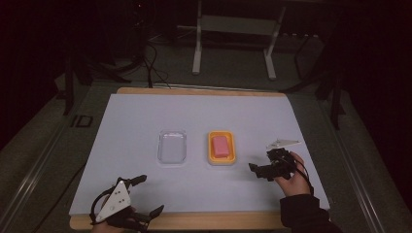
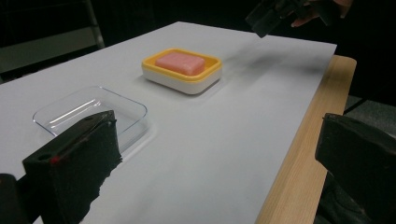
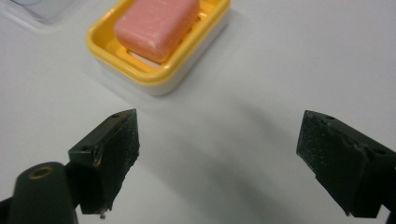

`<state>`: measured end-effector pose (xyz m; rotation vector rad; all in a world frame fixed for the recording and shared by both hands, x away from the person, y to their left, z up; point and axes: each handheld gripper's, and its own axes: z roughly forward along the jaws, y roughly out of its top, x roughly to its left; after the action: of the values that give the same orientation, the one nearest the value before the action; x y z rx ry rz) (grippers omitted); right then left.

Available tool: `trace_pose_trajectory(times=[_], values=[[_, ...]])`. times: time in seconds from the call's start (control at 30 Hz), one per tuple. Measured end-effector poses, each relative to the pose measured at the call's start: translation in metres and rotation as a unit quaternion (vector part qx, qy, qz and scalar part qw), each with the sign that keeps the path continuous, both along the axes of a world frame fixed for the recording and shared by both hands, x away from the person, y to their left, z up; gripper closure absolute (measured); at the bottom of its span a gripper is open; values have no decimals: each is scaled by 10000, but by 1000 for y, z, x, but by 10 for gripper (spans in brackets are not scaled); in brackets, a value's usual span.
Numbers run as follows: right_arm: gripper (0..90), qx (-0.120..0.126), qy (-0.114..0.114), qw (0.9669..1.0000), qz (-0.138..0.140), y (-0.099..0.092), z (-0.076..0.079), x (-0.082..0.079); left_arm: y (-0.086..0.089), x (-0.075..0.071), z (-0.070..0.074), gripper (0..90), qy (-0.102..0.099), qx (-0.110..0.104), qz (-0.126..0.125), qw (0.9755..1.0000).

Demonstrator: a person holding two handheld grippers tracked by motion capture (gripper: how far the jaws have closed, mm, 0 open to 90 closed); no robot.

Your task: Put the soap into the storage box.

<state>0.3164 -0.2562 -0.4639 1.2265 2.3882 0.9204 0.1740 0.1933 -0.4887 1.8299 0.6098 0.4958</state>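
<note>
Only thing I can actually read is a white "ID" marking in the high view, sitting on the dark surface just off the left edge of the table. Nothing legible on the pink soap, its yellow dish or the clear lid. No brand, numbers or labels there that I can make out.

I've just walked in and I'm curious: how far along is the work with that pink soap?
Hardly begun, it seems. The pink soap bar lies in its yellow-rimmed soap dish, and the clear plastic tray beside it holds nothing. In hand: the right hand-held gripper hangs open just short of the dish, gripping nothing. The left hand-held gripper waits open at the table's near edge. Any grasping or moving is still left.
</note>
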Motion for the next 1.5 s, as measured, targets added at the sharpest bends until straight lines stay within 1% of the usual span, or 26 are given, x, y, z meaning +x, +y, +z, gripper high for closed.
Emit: trace_pose_trajectory(times=[0.03, 0.17, 0.2, 0.4, 0.57, 0.63, 0.87, 1.07, 1.17, 1.27, 1.5], values=[[127, -26, -41, 10000, -22, -3, -2, -3, 0, 0, 0, 2, 2, -3, -3, 10000], [127, -43, -47, 10000, -35, -7, -6, -6, 0, 0, 0, 2, 3, -10, -1, 10000], [127, -97, -90, 9999, -90, -10, -7, -7, 0, 0, 0, 2, 2, -10, 2, 10000], [127, -9, -214, 9997, -145, -16, -7, -12, 0, 0, 0, 2, 1, 17, -2, 10000], [127, -92, -332, 9993, -133, -23, -7, -17, 0, 0, 0, 2, 6, 21, -5, 10000], [127, -77, -323, 9993, -184, -29, -8, -19, 0, 0, 0, 2, 1, 16, -9, 10000], [128, -72, -296, 9992, -251, -40, -15, -25, 0, 0, 0, 2, 9, 31, -14, 10000], [128, -131, -322, 9991, -237, -43, -18, -26, -1, 0, -1, 2, 11, 44, -16, 10000], [128, -154, -286, 9991, -261, -43, -21, -25, -1, 0, -1, 2, 12, 43, -23, 10000], [128, -155, -188, 9993, -272, -42, -26, -23, -1, 0, -1, 2, 23, 48, -58, 10000], [128, -179, -171, 9994, -255, -42, -29, -22, -1, 0, -1, 2, 24, 40, -87, 10000]])
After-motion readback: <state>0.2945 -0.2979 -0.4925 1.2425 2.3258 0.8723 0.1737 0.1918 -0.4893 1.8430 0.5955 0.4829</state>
